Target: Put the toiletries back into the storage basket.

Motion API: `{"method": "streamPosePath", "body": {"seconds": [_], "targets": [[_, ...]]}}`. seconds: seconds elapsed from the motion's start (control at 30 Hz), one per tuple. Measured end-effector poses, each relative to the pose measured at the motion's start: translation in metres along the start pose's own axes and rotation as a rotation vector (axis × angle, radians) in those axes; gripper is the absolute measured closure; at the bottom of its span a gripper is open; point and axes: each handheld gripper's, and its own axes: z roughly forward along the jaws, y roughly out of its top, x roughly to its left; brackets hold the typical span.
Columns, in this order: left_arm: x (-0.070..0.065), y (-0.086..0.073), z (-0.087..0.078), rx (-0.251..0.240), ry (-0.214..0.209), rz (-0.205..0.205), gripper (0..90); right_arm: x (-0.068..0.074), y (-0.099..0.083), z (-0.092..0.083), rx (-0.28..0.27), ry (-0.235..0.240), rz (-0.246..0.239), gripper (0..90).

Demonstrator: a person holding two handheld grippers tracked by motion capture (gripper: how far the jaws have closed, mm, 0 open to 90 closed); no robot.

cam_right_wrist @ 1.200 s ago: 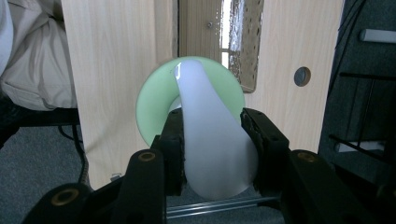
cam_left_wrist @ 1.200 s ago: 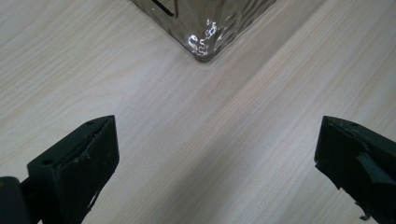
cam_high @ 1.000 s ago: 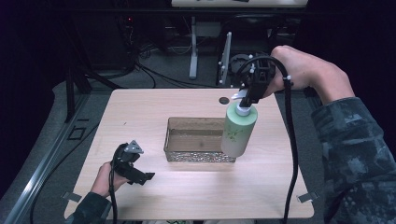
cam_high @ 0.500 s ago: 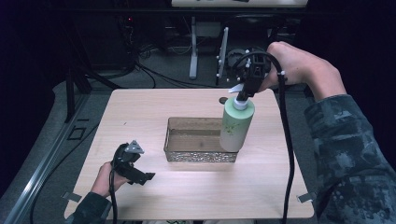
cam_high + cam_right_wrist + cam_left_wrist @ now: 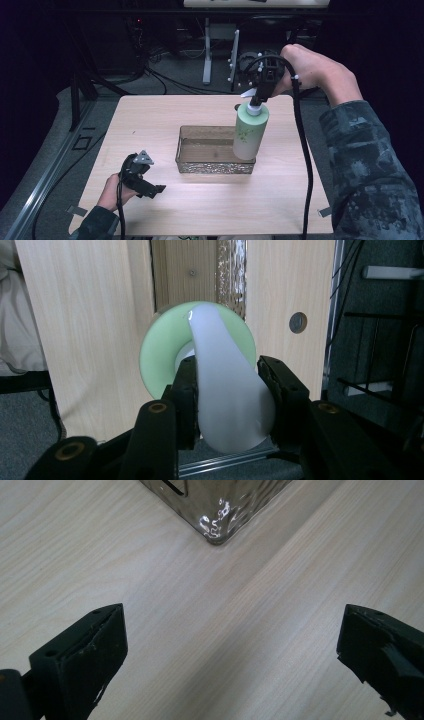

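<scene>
Our right gripper [image 5: 258, 98] fingers clamp the pump head of the green bottle [image 5: 250, 132] hanging over the tray [image 5: 215, 165] at its 3 o'clock end; lower it plumb, left gripper [image 5: 150, 190] fingers idle, wide apart at 8 o'clock.

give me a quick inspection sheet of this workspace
surface: light wood table, bare around the tray
job's things: green pump bottle held upright, base at the right end of the glass tray
clutter: small round disc on the table's far edge
grippers: right claw shut on the bottle's white pump head; left claw open, holding nothing, near the table's front left
cables: black cable trailing from the right claw
surroundings: dark floor, stands and wires behind the table
</scene>
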Motion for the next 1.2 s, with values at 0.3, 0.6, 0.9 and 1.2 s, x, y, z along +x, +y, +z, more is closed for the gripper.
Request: {"method": "streamPosePath", "body": {"seconds": [0.3,0.6,0.9,1.2], "targets": [[0.000,0.000,0.000,0.000,-0.003,0.002,0.0,-0.001,0.007,0.005,-0.005,-0.007,-0.012,62.9],[0.000,-0.001,0.000,-0.003,0.001,-0.003,0.0,-0.004,0.013,0.011,-0.009,0.001,-0.005,62.9],[-0.001,-0.001,0.001,0.004,-0.007,0.005,0.0,-0.006,0.015,0.020,-0.011,0.002,0.005,63.0],[-0.002,0.000,0.001,0.007,-0.007,0.004,0.0,-0.007,0.013,0.029,-0.006,0.008,0.015,62.9]]}}
